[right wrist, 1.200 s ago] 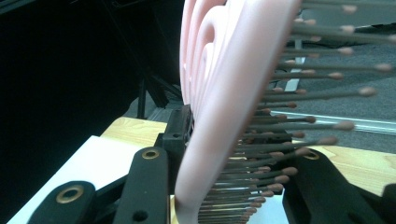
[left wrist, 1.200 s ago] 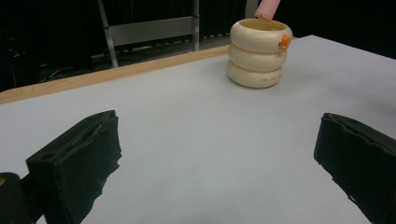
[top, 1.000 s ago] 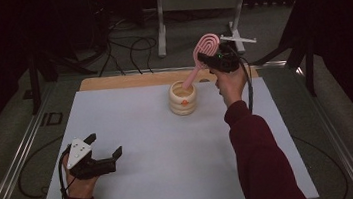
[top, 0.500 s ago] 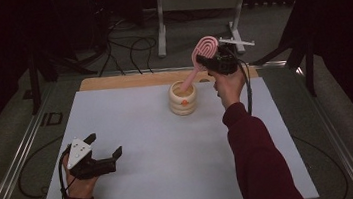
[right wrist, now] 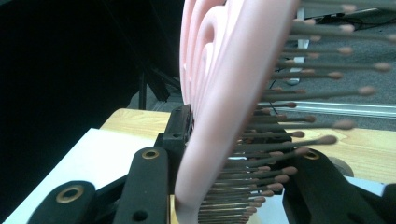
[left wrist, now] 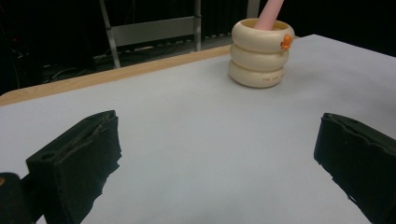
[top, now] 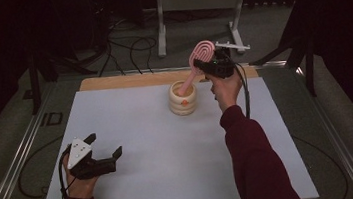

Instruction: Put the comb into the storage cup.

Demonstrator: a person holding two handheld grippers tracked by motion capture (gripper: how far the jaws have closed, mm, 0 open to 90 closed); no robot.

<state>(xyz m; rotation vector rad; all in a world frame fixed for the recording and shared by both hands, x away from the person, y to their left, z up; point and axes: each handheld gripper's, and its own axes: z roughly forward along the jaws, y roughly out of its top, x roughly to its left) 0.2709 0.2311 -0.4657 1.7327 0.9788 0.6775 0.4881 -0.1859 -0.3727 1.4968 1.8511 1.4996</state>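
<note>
Two grippers, one job: your left gripper (top: 101, 157) rests well to the near left of the cream holder (top: 183, 98), jaws wide and empty. Your right gripper (top: 209, 66), just right of the holder, is clamped on the pink hairbrush (top: 199, 59) head. Its handle slants down-left into the holder, so your right hand decides the move.

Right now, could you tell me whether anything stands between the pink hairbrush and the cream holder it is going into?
Nothing visible does. The right gripper is shut on the pink hairbrush, whose handle end already sits in the mouth of the cream ringed holder. The left gripper rests open, far off.
</note>
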